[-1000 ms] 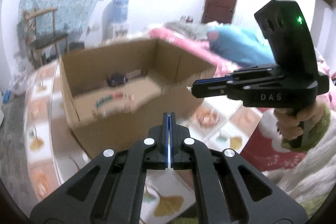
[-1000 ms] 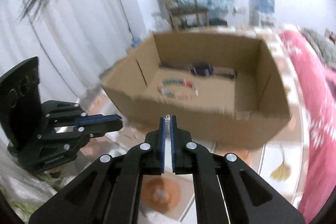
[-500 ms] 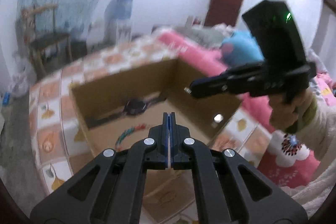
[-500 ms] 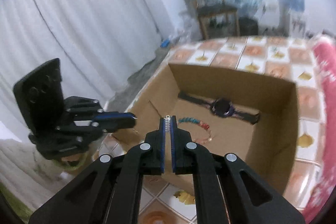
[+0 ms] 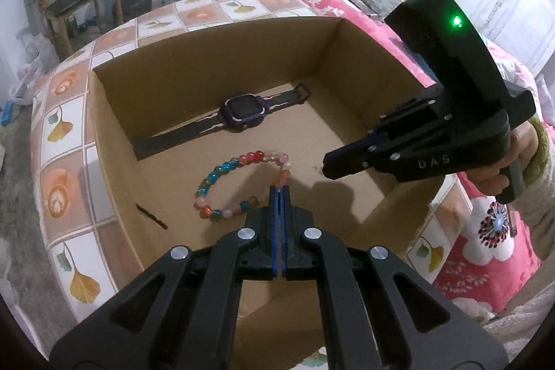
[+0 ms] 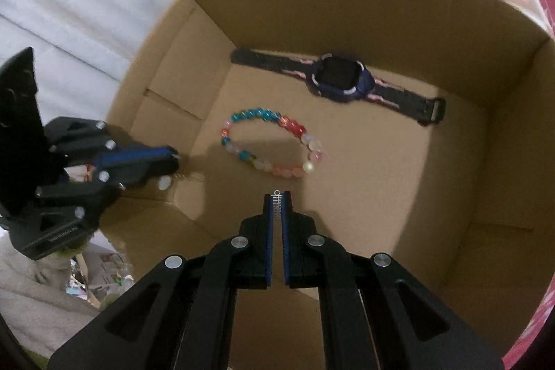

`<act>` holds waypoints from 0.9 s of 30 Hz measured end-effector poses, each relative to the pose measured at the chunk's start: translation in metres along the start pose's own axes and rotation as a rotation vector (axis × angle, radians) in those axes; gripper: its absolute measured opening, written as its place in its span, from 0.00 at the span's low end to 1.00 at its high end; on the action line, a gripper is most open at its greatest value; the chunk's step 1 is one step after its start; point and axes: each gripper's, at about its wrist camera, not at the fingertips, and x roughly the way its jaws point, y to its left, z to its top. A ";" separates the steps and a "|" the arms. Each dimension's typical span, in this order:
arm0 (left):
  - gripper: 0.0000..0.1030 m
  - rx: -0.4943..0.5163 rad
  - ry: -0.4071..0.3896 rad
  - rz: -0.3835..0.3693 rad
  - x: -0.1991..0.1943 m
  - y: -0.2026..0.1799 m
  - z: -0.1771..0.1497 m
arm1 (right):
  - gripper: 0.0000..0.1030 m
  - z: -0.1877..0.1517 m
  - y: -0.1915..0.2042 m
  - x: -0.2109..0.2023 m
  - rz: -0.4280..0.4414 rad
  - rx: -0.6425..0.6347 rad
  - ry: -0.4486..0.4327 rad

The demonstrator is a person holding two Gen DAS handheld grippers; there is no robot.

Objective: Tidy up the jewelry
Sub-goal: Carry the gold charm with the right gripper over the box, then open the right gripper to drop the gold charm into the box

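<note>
You are holding both grippers over an open cardboard box [image 5: 111,113] that is sitting on a tiled tabletop [image 5: 66,130]. Two pieces are lying on the box floor: a beaded bracelet [image 5: 242,186] near the middle, and a dark watch [image 5: 242,111] laid out flat along the far wall, its strap running side to side as you are facing it.

Your left gripper [image 5: 279,191] is showing its fingers pressed together; nothing is visible between them in its own view. Your right gripper [image 6: 276,198] is also closed, and here its fingers are pinching a small silver piece [image 6: 276,205], coil-like with a tiny ring at the tip; whether it is an earring or a pendant is too small to tell.

The relation that is governing the next move: the bracelet is lying directly ahead of and below both sets of fingertips, and the watch farther off behind it. In the left view the left tips are overlapping the bracelet's near rim; whether they are touching it cannot be told. In my judgement you are bringing the silver piece in for placing, and the bare floor on the right side of the box is offering room clear of both pieces.
</note>
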 end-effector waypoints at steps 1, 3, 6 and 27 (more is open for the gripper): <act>0.01 -0.006 0.003 -0.002 0.000 0.002 0.000 | 0.05 0.000 -0.001 0.000 0.000 0.006 -0.001; 0.02 -0.007 0.002 0.000 0.000 0.003 0.001 | 0.05 0.000 -0.004 0.000 -0.003 0.020 0.001; 0.06 -0.010 0.000 -0.001 -0.002 0.002 0.003 | 0.06 -0.001 -0.008 -0.002 -0.009 0.037 -0.007; 0.72 -0.016 -0.378 0.183 -0.108 -0.015 -0.056 | 0.49 -0.117 0.036 -0.126 -0.042 -0.114 -0.578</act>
